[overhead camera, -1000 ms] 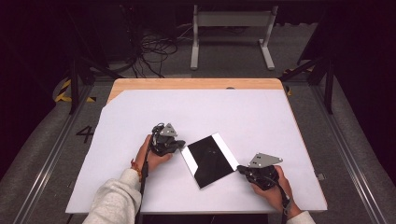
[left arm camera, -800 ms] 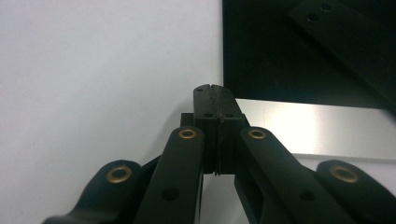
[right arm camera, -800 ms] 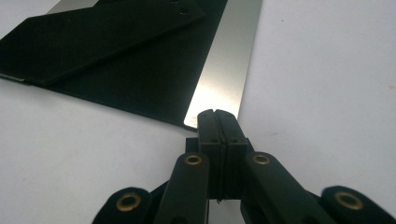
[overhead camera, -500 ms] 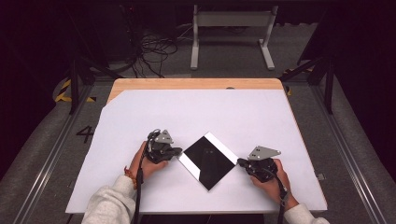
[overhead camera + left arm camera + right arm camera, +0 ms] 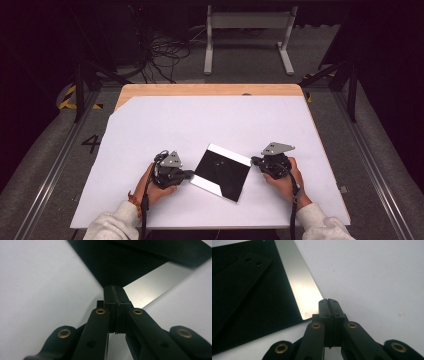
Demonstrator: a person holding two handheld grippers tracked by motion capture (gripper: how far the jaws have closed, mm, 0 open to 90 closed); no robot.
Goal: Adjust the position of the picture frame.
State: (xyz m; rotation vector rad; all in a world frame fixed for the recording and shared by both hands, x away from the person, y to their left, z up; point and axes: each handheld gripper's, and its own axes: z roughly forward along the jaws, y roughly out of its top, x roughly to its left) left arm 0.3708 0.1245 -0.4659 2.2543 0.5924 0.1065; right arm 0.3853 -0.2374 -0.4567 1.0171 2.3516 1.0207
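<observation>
black panel turned between two closed grippers

high view: the black panel [image 5: 221,171], square with a bright strip along two opposite edges, lies flat on the white table cover [image 5: 210,120], near the person's edge. a second ago it sat with its strips running nearly up and down the table; it now lies as a diamond, turned counter-clockwise. the left gripper [image 5: 189,174] stands at the panel's left corner and has drawn back toward the person. the right gripper [image 5: 254,160] stands at the right corner and has gone forward. i judge the two tips are pushing opposite corners to spin the panel, and the turn looks partly made.

left gripper view: the left gripper [image 5: 117,291] has its jaws pressed together with nothing between them. the tip sits over the panel's corner [image 5: 140,287], at the join of the dark face and the bright strip; whether it bears on the panel or just on the cover beside it is hard to tell from here.

right gripper view: the right gripper [image 5: 328,300] likewise has its jaws together and empty. its tip stands just beside the end of the bright strip [image 5: 299,282], at the panel's corner, apparently touching. no grip is taken on either side; any further turn depends on push alone, and a tip could slip off its corner.
</observation>
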